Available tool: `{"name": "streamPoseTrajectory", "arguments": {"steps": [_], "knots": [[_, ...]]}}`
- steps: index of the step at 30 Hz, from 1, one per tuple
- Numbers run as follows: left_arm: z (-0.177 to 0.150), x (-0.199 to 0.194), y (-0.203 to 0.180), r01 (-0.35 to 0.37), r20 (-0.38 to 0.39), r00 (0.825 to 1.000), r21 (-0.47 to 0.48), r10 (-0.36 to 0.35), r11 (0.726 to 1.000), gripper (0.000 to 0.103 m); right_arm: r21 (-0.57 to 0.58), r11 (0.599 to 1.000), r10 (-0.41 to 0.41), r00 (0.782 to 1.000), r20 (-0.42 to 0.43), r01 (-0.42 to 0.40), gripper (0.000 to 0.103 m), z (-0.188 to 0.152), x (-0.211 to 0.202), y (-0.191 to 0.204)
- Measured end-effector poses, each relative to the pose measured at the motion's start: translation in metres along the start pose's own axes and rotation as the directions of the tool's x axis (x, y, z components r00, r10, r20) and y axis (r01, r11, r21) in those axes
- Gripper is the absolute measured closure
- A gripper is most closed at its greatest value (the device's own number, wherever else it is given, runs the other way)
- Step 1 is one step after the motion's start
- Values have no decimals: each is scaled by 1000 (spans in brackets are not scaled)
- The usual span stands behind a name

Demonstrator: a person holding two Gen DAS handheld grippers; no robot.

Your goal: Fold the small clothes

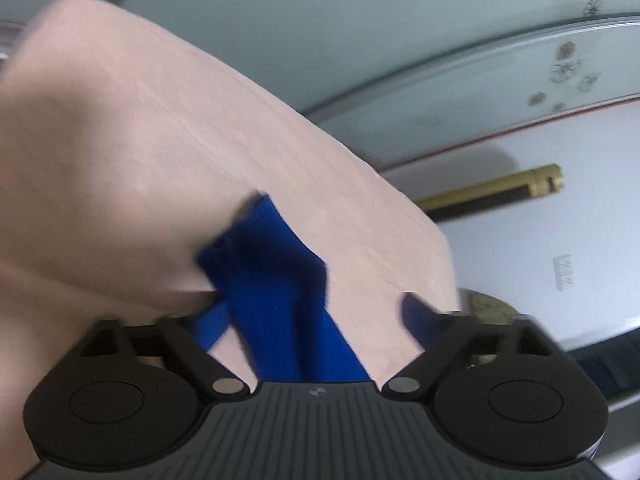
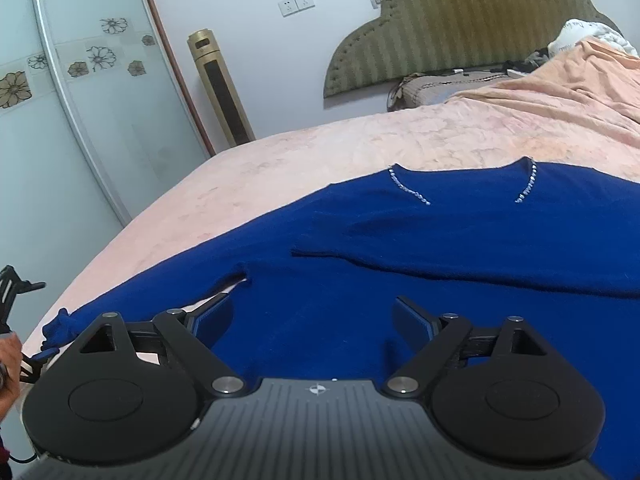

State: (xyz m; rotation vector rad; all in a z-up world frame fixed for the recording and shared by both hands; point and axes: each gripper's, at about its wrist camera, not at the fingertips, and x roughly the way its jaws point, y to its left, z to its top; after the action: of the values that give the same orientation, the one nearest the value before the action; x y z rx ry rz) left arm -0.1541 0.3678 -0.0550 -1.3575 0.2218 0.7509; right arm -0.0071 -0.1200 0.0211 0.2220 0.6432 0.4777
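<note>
A blue sweater [image 2: 400, 232] with a beaded neckline lies flat on the pink bedspread [image 2: 320, 148]. One sleeve [image 2: 460, 268] is folded across its chest. The other sleeve runs out to the left, and its cuff [image 2: 60, 328] reaches the bed's edge. My right gripper [image 2: 312, 316] hovers open over the sweater's lower body with nothing gripped. In the left wrist view, which is rolled and blurred, the blue cuff [image 1: 272, 280] lies between the jaws of my left gripper [image 1: 314, 320]. The right pad stands clear of the cloth, so the gripper is open. One of its fingers [image 2: 42, 355] shows beside the cuff in the right wrist view.
A gold tower fan [image 2: 220, 92] stands by the wall beyond the bed's left corner, next to a flowered glass door [image 2: 80, 80]. An olive headboard [image 2: 460, 20], a pillow [image 2: 424, 88] and a rumpled orange blanket [image 2: 560, 92] sit at the bed's far end. A hand [image 2: 8, 356] shows at the left edge.
</note>
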Motion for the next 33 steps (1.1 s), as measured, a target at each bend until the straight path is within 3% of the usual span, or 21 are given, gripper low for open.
{"name": "streamPoseTrajectory", "arguments": {"steps": [1, 2, 4, 5, 8, 11, 15, 17, 18, 20, 23, 24, 26, 28, 30, 31, 32, 33], "knots": [[0, 1, -2, -37, 2, 999, 12, 37, 999, 61, 2, 1000, -1, 1000, -2, 1, 13, 0, 0, -1], [1, 3, -2, -63, -3, 998, 17, 63, 998, 68, 5, 1000, -2, 1000, -4, 2, 13, -1, 1, -2], [3, 5, 0, -99, -1, 995, 4, 99, 995, 90, 9, 1000, 1, 1000, -11, -1, 12, -2, 2, -4], [4, 5, 0, -116, 1, 993, 4, 116, 993, 95, 10, 1000, 2, 1000, -16, -2, 12, -3, 3, -4], [6, 1, -8, -132, 35, 991, 32, 131, 991, 98, 12, 1000, 7, 1000, -24, -6, 12, -4, 4, -6], [2, -22, -31, -162, 202, 972, 184, 124, 970, 98, 18, 1000, 8, 1000, -21, -8, 12, -4, 1, -9], [-16, -28, -104, -222, 418, 908, 395, 41, 891, 98, 52, 999, -9, 1000, 1, 9, 10, -3, -8, -26], [-34, -22, -147, -213, 443, 896, 493, -33, 844, 98, 76, 997, -27, 1000, 7, 27, 9, -4, -12, -37], [-40, -19, -167, -194, 429, 901, 543, -71, 817, 98, 92, 995, -37, 999, 9, 36, 9, -6, -14, -44], [-77, -14, -206, -123, 354, 921, 661, -163, 740, 98, 133, 990, -57, 998, 11, 55, 9, -8, -19, -58], [-166, -2, -262, 41, 130, 954, 839, -272, 543, 98, 188, 979, -81, 997, 16, 77, 9, -12, -25, -78], [-198, 1, -273, 93, 59, 956, 867, -286, 489, 98, 208, 974, -94, 995, 20, 88, 9, -13, -28, -85], [-264, 5, -289, 220, -120, 951, 911, -285, 348, 98, 235, 966, -121, 992, 24, 112, 9, -16, -32, -95], [-325, 11, -289, 341, -279, 923, 912, -265, 228, 98, 257, 957, -150, 988, 30, 138, 9, -18, -37, -106], [-387, 14, -283, 442, -417, 884, 892, -211, 90, 97, 272, 948, -179, 983, 35, 163, 9, -20, -43, -115], [-414, 17, -276, 492, -479, 862, 869, -167, 45, 97, 276, 945, -193, 981, 38, 175, 9, -21, -46, -118], [-440, 24, -270, 568, -567, 820, 823, -79, -4, 97, 281, 941, -208, 977, 41, 189, 9, -21, -49, -122], [-461, 33, -263, 631, -631, 776, 775, 18, -32, 96, 289, 936, -225, 973, 42, 204, 9, -22, -53, -127]]}}
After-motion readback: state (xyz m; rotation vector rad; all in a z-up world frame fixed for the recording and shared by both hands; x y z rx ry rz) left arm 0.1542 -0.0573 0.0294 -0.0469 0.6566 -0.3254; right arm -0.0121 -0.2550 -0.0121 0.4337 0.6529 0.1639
